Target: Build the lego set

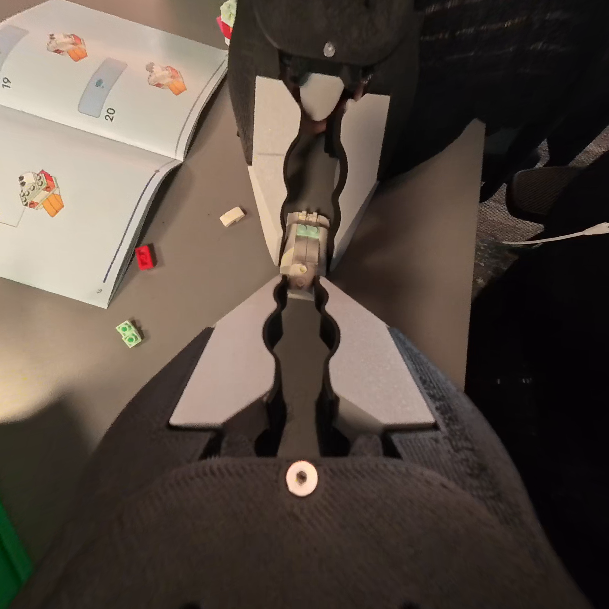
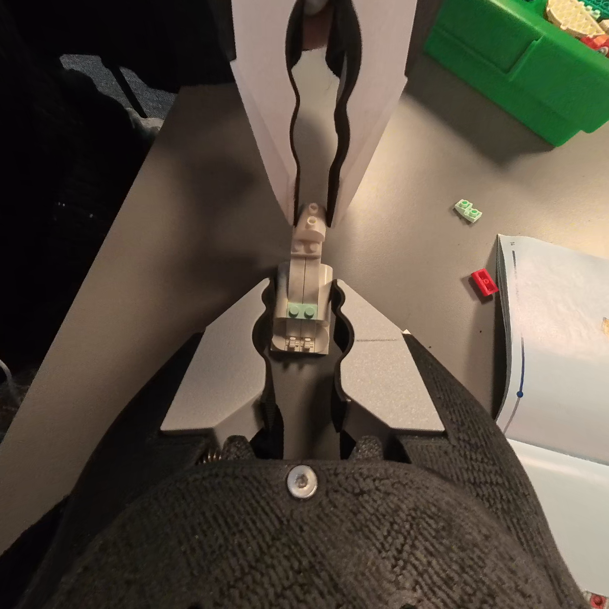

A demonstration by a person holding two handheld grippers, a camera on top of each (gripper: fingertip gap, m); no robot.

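Note:
A white lego assembly (image 2: pixel 301 296) with a small pale-green plate (image 2: pixel 301 311) on it is held in the air between my two grippers, which face each other tip to tip. My right gripper (image 2: pixel 303 283) is shut on the assembly's wide body. My left gripper (image 1: pixel 299 286) is shut on the small white studded part (image 1: pixel 300 280) at the assembly's narrow end. In the left wrist view the right gripper (image 1: pixel 304 267) comes in from the top around the assembly (image 1: pixel 304 244). In the right wrist view the left gripper (image 2: pixel 311 219) comes in from the top.
An open instruction booklet (image 1: pixel 82 148) lies on the grey table (image 1: pixel 197 329). Beside it lie a red brick (image 1: pixel 146 257), a pale-green plate (image 1: pixel 129 333) and a white curved piece (image 1: pixel 232 216). A green parts bin (image 2: pixel 527 66) holds several pieces. The table edge (image 1: pixel 474 230) is near. The tips of both grippers are at nearly the same place.

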